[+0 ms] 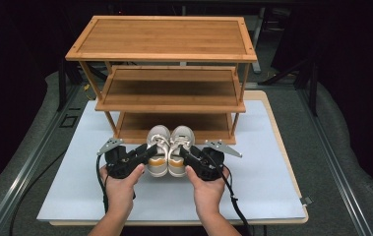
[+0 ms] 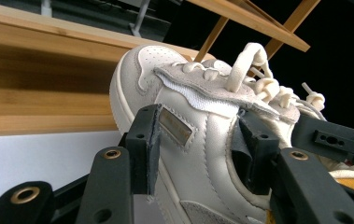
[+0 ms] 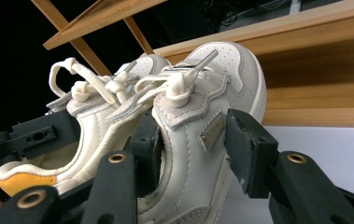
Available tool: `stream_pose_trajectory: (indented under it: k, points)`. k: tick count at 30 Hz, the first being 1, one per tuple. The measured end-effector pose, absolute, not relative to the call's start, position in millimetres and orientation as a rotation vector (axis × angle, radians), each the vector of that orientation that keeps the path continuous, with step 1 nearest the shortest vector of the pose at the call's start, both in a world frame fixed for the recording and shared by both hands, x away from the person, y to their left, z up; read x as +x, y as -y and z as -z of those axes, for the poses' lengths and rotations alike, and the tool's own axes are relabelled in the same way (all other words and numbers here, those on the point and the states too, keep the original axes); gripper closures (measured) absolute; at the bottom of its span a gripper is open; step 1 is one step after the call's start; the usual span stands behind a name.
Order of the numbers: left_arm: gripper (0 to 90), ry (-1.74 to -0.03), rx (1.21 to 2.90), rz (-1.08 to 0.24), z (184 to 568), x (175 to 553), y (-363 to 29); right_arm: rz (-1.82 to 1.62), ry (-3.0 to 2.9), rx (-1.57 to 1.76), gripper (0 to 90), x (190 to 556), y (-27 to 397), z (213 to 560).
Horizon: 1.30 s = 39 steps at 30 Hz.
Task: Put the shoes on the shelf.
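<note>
Left tongs (image 1: 144,153) clamp the left shoe (image 1: 158,150) of a white pair: in the left gripper view one pad sits on the outer side by the small metal tag, the other inside the collar, both pressing on the leather. Right tongs (image 1: 186,155) clamp the right shoe (image 1: 179,150) the same way; in the right gripper view one pad lies on the outer side next to the tag, the other inside the opening. Neither set is wide nor fully narrow; each is closed on a shoe wall.

Shoes side by side, touching or nearly so, toes pointing to 12 o'clock toward the bamboo shoe rack (image 1: 167,39). In the high view they sit just in front of the rack's lowest shelf (image 1: 135,129), near the centre of the white tabletop (image 1: 253,177). Whether the soles rest on the tabletop cannot be told.

Heel tabs orange-yellow. Laces knotted.

Left hand (image 1: 120,189) enters from 7 o'clock, right hand (image 1: 207,189) from 5 o'clock. Rack has three tiers, standing at the 12 o'clock half of the tabletop.
</note>
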<state>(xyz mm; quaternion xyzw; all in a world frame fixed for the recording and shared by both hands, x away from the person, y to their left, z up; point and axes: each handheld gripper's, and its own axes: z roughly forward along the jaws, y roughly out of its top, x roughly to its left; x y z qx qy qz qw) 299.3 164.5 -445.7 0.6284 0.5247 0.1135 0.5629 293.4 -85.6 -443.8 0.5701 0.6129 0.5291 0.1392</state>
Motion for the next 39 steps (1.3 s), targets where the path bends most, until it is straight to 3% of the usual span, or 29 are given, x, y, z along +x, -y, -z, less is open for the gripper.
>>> stream_pose_trajectory:
  k: [39]
  points:
    - [56.0,-1.187,1.475,-0.301,404,294,-166,-1.569,-1.769,1.568,57.1,288,84,402]
